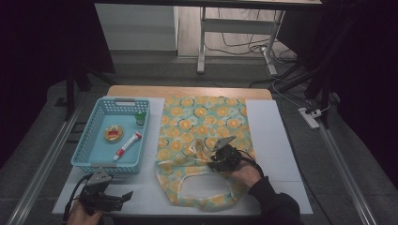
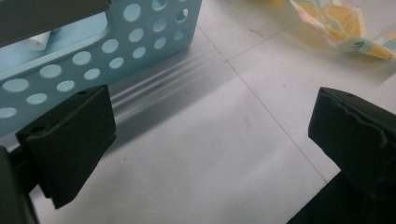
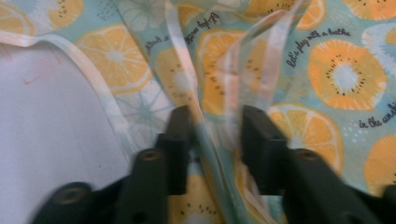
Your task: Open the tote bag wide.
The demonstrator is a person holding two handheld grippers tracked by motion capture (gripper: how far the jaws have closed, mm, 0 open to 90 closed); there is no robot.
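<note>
A cloth bag (image 1: pixel 202 126) printed with orange slices lies flat in the middle of the white table, its handle loop (image 1: pixel 206 199) toward the front edge. My right gripper (image 1: pixel 212 158) rests on the bag's lower middle. In the right gripper view its jaws (image 3: pixel 217 135) stand narrowly apart, astride a raised fold and pale strap of the bag (image 3: pixel 299 60); a small gap shows beside the fabric. My left gripper (image 1: pixel 123 197) sits at the front left of the table, open, with bare table between its fingers (image 2: pixel 210 126).
A light blue basket (image 1: pixel 101 164) stands at the left, its holed wall (image 2: pixel 116 42) close to my left gripper. Inside lie a white tube with a red cap (image 1: pixel 127 145), a round orange item (image 1: pixel 114 133) and a small green-capped bottle (image 1: pixel 140 117). A bag corner (image 2: pixel 341 23) lies beyond the left gripper.
</note>
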